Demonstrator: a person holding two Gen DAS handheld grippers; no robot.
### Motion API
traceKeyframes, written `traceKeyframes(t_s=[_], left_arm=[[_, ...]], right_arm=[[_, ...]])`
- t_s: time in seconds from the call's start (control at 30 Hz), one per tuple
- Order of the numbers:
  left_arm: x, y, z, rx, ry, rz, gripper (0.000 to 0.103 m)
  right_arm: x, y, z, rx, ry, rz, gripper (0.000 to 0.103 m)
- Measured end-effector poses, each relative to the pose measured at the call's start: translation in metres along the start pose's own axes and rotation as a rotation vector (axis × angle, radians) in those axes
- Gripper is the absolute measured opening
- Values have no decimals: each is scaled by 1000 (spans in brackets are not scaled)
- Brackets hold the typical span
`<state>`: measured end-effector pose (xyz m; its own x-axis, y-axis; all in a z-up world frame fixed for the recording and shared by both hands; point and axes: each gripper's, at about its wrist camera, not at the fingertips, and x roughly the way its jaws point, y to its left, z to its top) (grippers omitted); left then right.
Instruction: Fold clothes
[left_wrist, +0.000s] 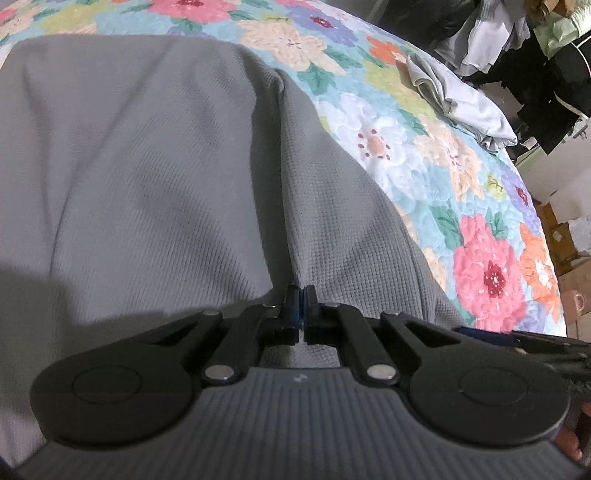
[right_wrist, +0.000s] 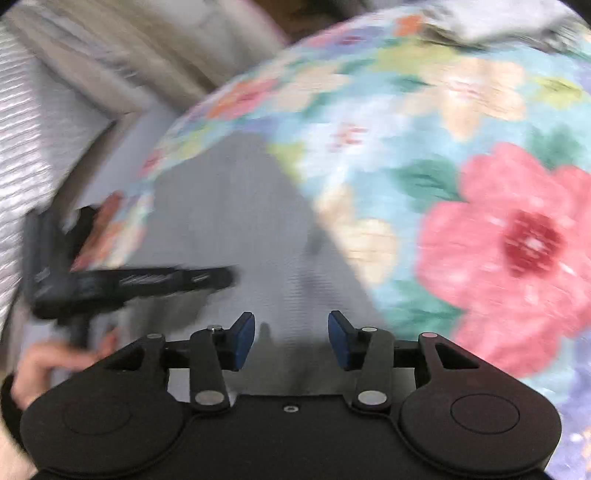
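Two grippers: left gripper (left_wrist: 302, 295) pinching grey garment (left_wrist: 147, 166); right gripper (right_wrist: 291, 339) above it.

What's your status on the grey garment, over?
Left gripper shut, pinching grey garment. Right gripper open, empty. Nothing in the way.

The right wrist view is smeared throughout: the floral quilt (right_wrist: 480, 206) shows only soft blotches, and the left gripper (right_wrist: 229, 275) at the left is a dark streak, its jaws unreadable there. The hand (right_wrist: 40, 363) holding it is cut off by the left edge. In the left wrist view the grey garment (left_wrist: 147, 166) runs out past the left edge (its full shape cannot be told). The far right pile of clothes (left_wrist: 491, 40) is dark and indistinct.
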<state>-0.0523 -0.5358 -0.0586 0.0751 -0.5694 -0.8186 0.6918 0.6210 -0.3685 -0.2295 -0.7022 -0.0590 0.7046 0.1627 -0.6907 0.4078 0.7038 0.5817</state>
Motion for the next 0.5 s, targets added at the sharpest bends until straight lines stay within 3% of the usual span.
traceKeyframes(t_s=[0.1, 0.2, 0.23, 0.3, 0.4, 0.5], left_arm=[[3, 4, -7, -8, 15, -7, 1], [3, 4, -13, 2, 19, -1, 1], [1, 4, -14, 2, 18, 0, 1], [-7, 4, -13, 7, 6, 6, 1], [-26, 4, -9, 51, -32, 53, 2], [-51, 8, -3, 75, -80, 92, 4]], right_arm=[[22, 0, 6, 13, 28, 8, 52], [48, 21, 4, -86, -2, -58, 50], [52, 31, 2, -132, -44, -98, 35], [55, 53, -4, -247, -131, -165, 29], [57, 77, -14, -447, -204, -206, 4], [51, 89, -24, -574, -258, -286, 4]])
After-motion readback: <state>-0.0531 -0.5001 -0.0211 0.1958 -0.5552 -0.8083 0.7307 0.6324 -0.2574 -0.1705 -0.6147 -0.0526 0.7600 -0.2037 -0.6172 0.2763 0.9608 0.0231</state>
